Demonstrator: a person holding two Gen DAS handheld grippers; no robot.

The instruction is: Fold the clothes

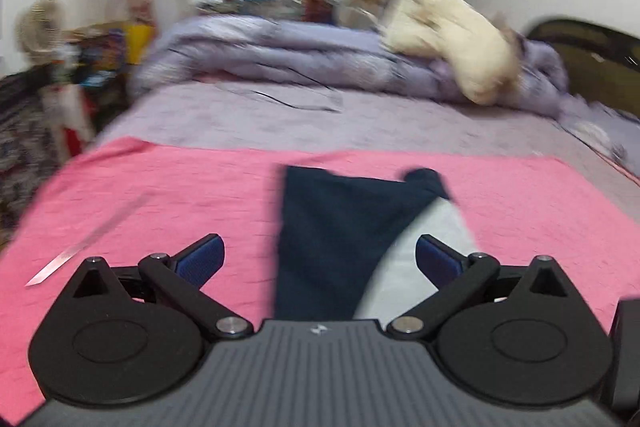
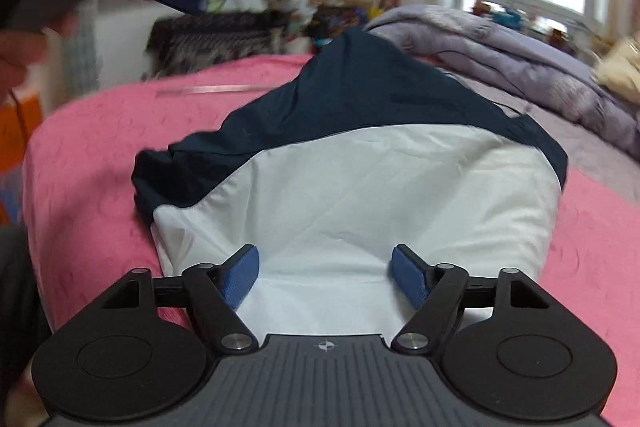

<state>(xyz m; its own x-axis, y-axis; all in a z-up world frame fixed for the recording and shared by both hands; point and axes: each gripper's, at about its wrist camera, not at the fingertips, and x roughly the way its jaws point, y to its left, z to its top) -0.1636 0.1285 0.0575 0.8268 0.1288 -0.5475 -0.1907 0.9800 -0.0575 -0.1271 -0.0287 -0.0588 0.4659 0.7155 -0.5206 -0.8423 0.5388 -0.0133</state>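
Garment (image 2: 344,195), navy over white, lies on the pink cover (image 2: 88,163) in the middle of both views, already doubled into a narrow panel with the navy part heaped toward the upper centre of the right view; spread on that flat cover it has room to be folded. Whether more folds are wanted or this is its final shape, the pictures do not settle. Right gripper (image 2: 325,277) sits low at the bottom centre, jaws wide apart over the white near edge, holding nothing; whether the pads touch the cloth I cannot tell. Left gripper (image 1: 318,263) is likewise spread wide, empty, with the navy strip between its blue pads (image 1: 200,261), blurred, seemingly above the cloth.
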